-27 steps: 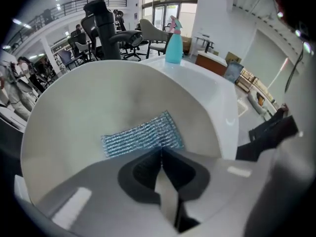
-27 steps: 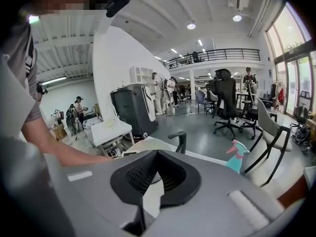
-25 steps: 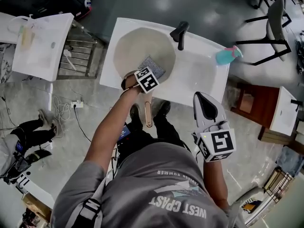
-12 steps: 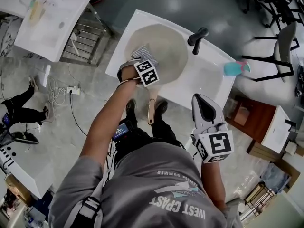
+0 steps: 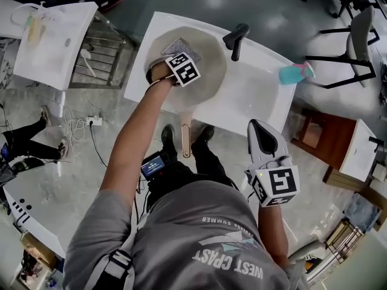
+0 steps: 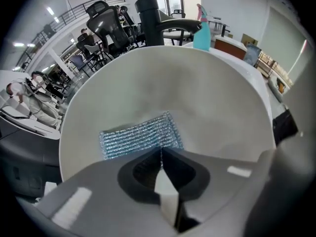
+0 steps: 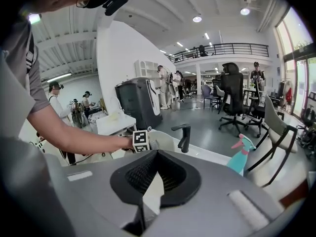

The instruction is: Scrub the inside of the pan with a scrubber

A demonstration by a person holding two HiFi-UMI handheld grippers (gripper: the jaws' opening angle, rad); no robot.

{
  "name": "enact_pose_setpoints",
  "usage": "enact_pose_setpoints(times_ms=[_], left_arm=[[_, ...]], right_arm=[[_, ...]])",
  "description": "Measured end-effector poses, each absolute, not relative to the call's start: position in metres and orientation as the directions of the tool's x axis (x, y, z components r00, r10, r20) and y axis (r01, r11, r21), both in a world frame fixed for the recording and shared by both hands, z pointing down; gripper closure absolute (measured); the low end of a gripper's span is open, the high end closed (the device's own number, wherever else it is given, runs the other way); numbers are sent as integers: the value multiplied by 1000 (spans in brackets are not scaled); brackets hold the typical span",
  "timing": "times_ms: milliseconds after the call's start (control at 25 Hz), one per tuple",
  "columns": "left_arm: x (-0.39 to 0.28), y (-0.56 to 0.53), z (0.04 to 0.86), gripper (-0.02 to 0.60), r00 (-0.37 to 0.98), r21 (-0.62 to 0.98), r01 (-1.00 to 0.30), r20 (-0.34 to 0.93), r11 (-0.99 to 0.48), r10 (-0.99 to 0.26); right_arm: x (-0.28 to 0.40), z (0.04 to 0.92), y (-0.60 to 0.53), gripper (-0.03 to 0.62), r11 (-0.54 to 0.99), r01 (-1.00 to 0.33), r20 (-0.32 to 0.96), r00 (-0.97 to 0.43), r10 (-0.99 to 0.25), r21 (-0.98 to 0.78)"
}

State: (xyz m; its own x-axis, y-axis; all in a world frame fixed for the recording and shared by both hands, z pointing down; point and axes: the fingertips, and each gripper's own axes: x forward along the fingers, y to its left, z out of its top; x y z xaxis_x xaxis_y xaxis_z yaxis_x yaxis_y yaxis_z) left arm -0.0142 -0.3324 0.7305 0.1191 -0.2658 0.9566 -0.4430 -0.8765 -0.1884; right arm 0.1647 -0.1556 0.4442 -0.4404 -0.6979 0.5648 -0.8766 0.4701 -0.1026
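Scrubber first: the flat, silvery-blue mesh scrubber [image 5: 180,45] lies on the inner floor of the round, pale beige pan [image 5: 213,77], toward the pan's far-left side. Its near edge sits right at the tips of the left gripper [image 5: 175,55]. In the left gripper view the scrubber [image 6: 140,137] spreads flat against the pan [image 6: 207,93] bottom, mostly to the left of the jaw tips and just beyond them, with the pan's rim curving around it.

Well left of the pan stands a white basin unit [image 5: 54,47], with a metal wire rack [image 5: 100,68] between it and the pan's own white rectangular sink counter [image 5: 257,98]. The pan rests in this counter's bowl, and its pale tan handle [image 5: 185,139] sticks out over the near edge toward the person. A black faucet [image 5: 234,40] stands at the pan's far-right rim. Farther right of the pan, a teal spray bottle [image 5: 294,72] stands upright near the counter's corner. Nothing lies between the left gripper and the pan floor.

The left gripper [image 6: 160,151] has its jaws pressed together on the scrubber's near edge, pinching it. The right gripper [image 5: 257,125] hangs well apart from the pan, to its near right and off the counter, pointing toward the sink. The right gripper view shows its jaws [image 7: 157,154] closed on each other with nothing between them.
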Motion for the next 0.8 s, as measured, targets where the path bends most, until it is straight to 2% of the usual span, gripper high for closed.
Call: enact_pose_setpoints(times_ms=[360, 800], left_arm=[[59, -326, 725, 572, 271, -103, -427, 933, -898, -235], [53, -244, 734, 572, 308, -19, -374, 941, -927, -143]], right_arm=[[188, 451, -156, 592, 423, -899, 566, -407, -717, -111], [154, 441, -156, 592, 458, -883, 552, -434, -712, -103]])
